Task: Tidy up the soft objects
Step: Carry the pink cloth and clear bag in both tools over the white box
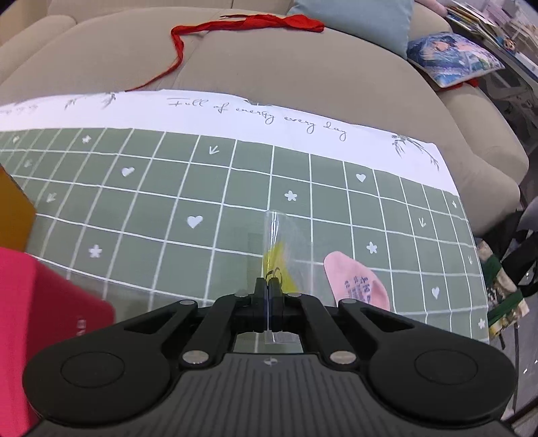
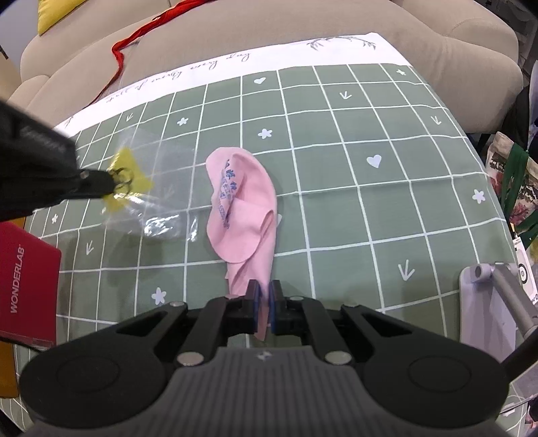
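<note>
A clear plastic bag (image 1: 285,242) with a yellow piece inside hangs from my left gripper (image 1: 268,285), which is shut on its edge. The right wrist view shows the same clear bag (image 2: 158,188), lifted a little off the green checked cloth (image 2: 336,151), in my left gripper (image 2: 112,183) at the left. A pink cloth (image 2: 238,208) with blue print lies crumpled on the checked cloth. My right gripper (image 2: 264,295) is shut on its near end. In the left wrist view the pink cloth (image 1: 356,282) shows to the right of the bag.
A red box (image 2: 23,285) marked WONDERLAB sits at the left beside an orange thing (image 1: 13,211). A beige sofa (image 1: 269,67) behind the table carries a red ribbon (image 1: 242,25), a blue cushion (image 1: 370,20) and a printed pillow (image 1: 450,57). A grey stand (image 2: 494,302) is at the right.
</note>
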Demonstrator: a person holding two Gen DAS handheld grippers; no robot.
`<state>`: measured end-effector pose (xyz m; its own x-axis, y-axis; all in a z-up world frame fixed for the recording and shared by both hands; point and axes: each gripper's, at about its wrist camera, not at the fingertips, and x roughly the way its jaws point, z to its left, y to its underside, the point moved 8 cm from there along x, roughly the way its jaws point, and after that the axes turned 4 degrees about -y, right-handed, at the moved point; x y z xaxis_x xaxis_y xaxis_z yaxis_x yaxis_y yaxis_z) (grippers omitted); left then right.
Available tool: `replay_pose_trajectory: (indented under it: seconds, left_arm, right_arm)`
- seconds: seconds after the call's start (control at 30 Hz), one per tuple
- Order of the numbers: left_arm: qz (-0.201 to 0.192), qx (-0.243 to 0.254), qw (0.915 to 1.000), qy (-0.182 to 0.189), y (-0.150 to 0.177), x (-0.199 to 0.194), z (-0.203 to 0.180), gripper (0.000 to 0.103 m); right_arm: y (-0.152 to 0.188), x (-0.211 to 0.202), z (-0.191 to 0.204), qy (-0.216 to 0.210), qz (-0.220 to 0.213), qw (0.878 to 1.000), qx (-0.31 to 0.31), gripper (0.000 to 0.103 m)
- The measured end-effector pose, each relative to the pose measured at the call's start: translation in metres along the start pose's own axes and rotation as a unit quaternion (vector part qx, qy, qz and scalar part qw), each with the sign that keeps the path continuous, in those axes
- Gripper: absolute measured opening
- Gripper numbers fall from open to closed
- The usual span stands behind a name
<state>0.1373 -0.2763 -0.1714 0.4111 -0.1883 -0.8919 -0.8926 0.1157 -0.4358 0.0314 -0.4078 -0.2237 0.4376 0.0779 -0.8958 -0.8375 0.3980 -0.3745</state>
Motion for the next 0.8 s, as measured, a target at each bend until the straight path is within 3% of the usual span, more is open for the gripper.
replay_pose_trajectory:
  seconds: [0.27, 0.57, 0.67, 0.8]
  left_arm:
    - [0.019, 0.038, 0.9989, 0.018, -0.001, -0.022, -0.005, 0.0]
    - [0.015, 0.069, 0.9972, 0.022, -0.03, -0.047, -0.005, 0.0]
    - [0.01, 0.067, 0.9976, 0.018, -0.049, -0.048, 0.003, 0.0]
    - [0.0, 0.054, 0.9983, -0.022, -0.077, -0.047, 0.024, 0.0]
  right_arm:
    - [-0.01, -0.018, -0.002, -0.024, -0.027, 0.999, 0.038, 0.0]
    - [-0.064, -0.06, 0.012, -0.029, -0.066, 0.996, 0.061, 0.0]
    - [-0.095, -0.07, 0.024, -0.001, -0.077, 0.996, 0.047, 0.0]
    - [-0.132, -0.08, 0.048, 0.056, -0.086, 0.995, 0.008, 0.0]
